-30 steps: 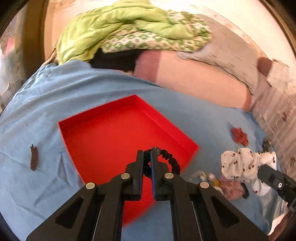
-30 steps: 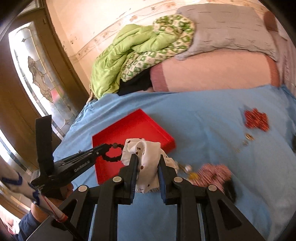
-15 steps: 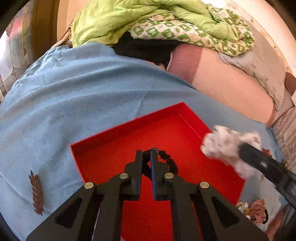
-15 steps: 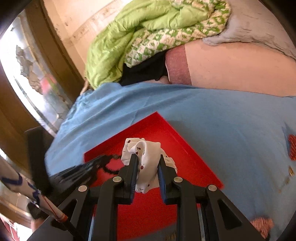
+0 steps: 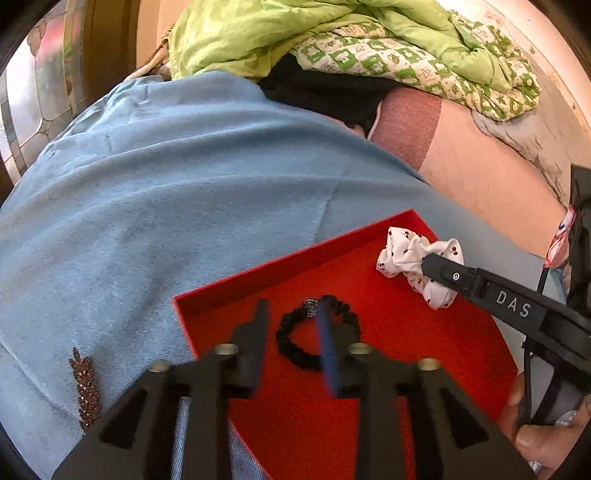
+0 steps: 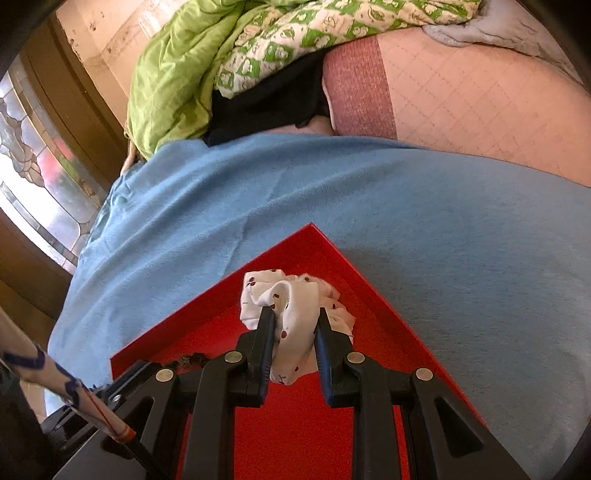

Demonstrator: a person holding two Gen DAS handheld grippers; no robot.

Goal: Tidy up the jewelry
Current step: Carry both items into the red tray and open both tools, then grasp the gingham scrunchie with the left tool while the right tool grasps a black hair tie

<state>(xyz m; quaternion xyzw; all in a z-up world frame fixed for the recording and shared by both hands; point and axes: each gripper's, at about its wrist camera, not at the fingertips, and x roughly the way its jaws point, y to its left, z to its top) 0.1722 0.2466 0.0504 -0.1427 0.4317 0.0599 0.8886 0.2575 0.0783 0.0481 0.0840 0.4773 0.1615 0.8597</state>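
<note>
Blue bedding [image 5: 155,206] covers the bed in the left wrist view, with a green quilt [image 5: 295,33] heaped at its far edge beside a pink pillow [image 5: 480,173]. On it sits a red tray [image 5: 406,350]. The left gripper [image 5: 293,332] hangs over the tray's near left part; its jaws have just been opening and stand apart, and the black beaded bracelet [image 5: 314,334] lies on the tray floor under them, gripped by neither finger. A brown leaf-shaped ornament [image 5: 85,387] rests on the bedding outside the tray's left edge. From the right, the right gripper [image 5: 428,258] reaches in with a white spotted scrunchie [image 5: 402,251] near the tray's far corner

Seen from the right wrist, the same blue bedding [image 6: 443,229] and red tray [image 6: 369,280] fill the frame. The right gripper [image 6: 293,321] has its jaws easing wider, yet both fingers meet the scrunchie [image 6: 291,306], which bulges between them over the tray's far corner. Whether it touches the tray floor cannot be told
</note>
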